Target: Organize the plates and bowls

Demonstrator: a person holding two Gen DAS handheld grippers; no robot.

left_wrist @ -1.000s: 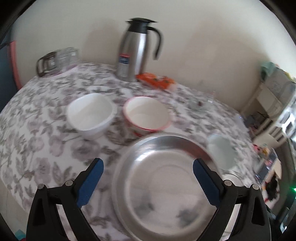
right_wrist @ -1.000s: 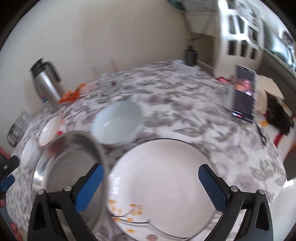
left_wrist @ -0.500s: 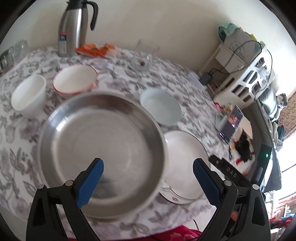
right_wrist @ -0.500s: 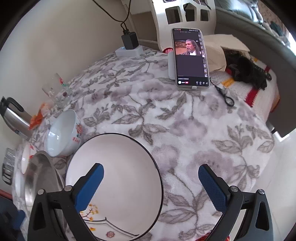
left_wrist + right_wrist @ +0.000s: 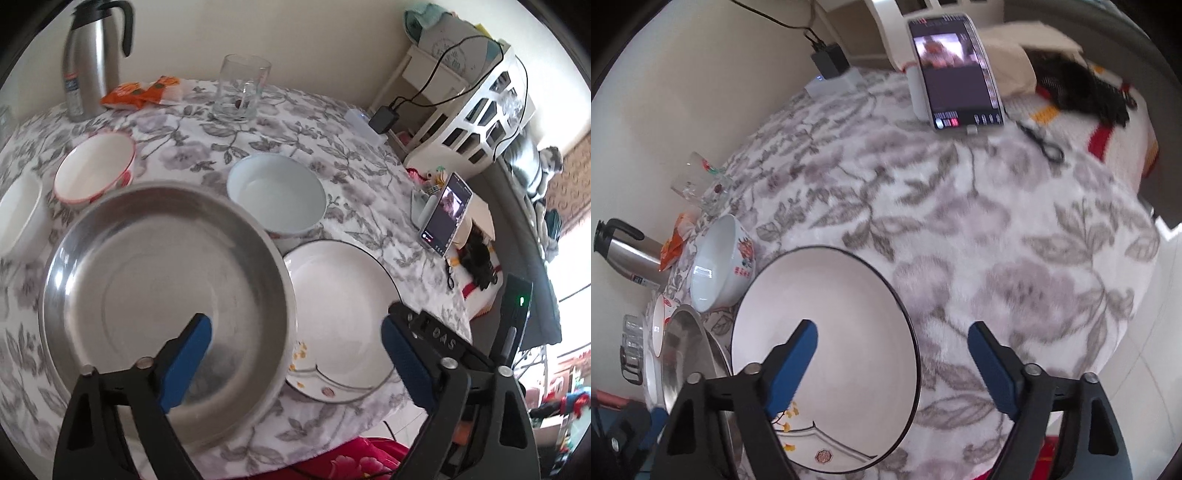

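Note:
A large steel plate [image 5: 162,280] lies at the table's near edge, its right rim over a white black-rimmed plate [image 5: 343,295]. Behind them stand a pale blue bowl [image 5: 277,195], a red-rimmed bowl [image 5: 94,166] and a white bowl [image 5: 18,214]. My left gripper [image 5: 295,354] is open and empty, hovering over the seam between both plates. My right gripper [image 5: 894,358] is open and empty, its left finger over the white plate [image 5: 827,354]. The steel plate [image 5: 687,354] and the blue bowl with a red flower print [image 5: 716,258] lie to its left.
A steel thermos [image 5: 92,55], an orange snack packet [image 5: 140,92] and a glass mug [image 5: 242,88] stand at the back of the floral tablecloth [image 5: 997,240]. A propped phone [image 5: 956,70] and a charger [image 5: 831,62] sit at the table's far edge. A white shelf [image 5: 480,103] stands beyond.
Both grippers have drawn nearer to the plates. The left view has swung right and pulled back, so the white plate and phone show more. The right view has closed in toward the phone.

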